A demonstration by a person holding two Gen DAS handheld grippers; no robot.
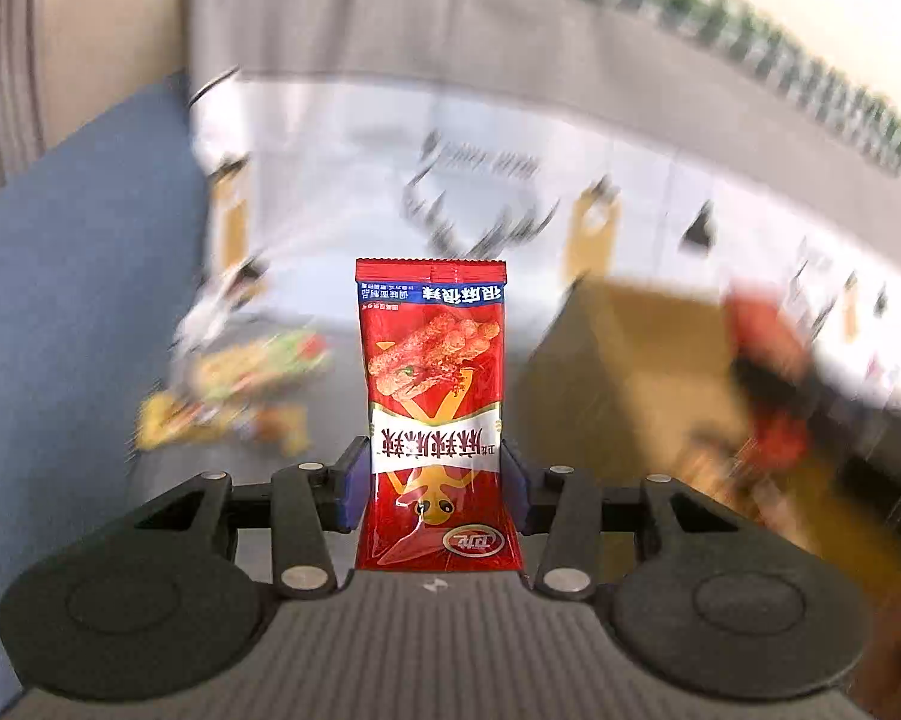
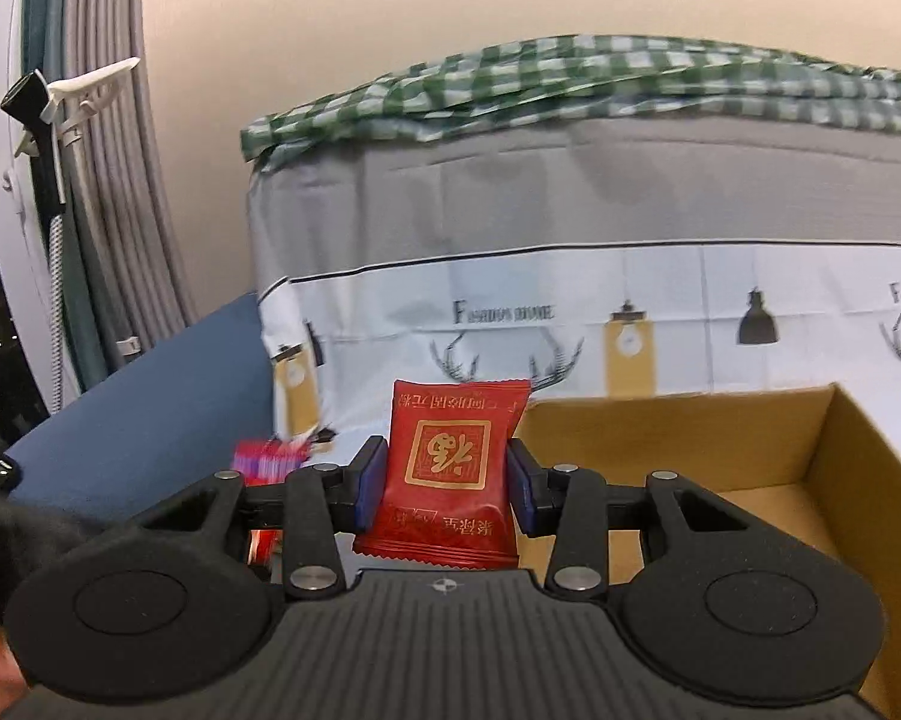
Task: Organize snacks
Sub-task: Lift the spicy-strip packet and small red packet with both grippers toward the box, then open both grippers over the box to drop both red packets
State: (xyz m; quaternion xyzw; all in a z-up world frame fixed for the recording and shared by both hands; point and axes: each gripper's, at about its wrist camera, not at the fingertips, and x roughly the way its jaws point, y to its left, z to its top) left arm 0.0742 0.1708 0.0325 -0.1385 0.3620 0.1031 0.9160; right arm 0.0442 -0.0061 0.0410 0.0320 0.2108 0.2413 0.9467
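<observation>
Left gripper [image 1: 435,483] is pinching a tall red snack packet [image 1: 434,396], blue pads pressed on both of its sides, label upside down, held up off the surface. Behind it a blurry heap of loose snacks [image 1: 234,384] sits toward the left, with a cardboard box [image 1: 618,360] to the right, all smeared by motion.

Right gripper [image 2: 447,480] is clamped on a smaller red packet with a gold square [image 2: 450,468], held just in front of the open cardboard box [image 2: 810,450], near its left corner. A patterned cloth [image 2: 570,312] hangs behind the box.
</observation>
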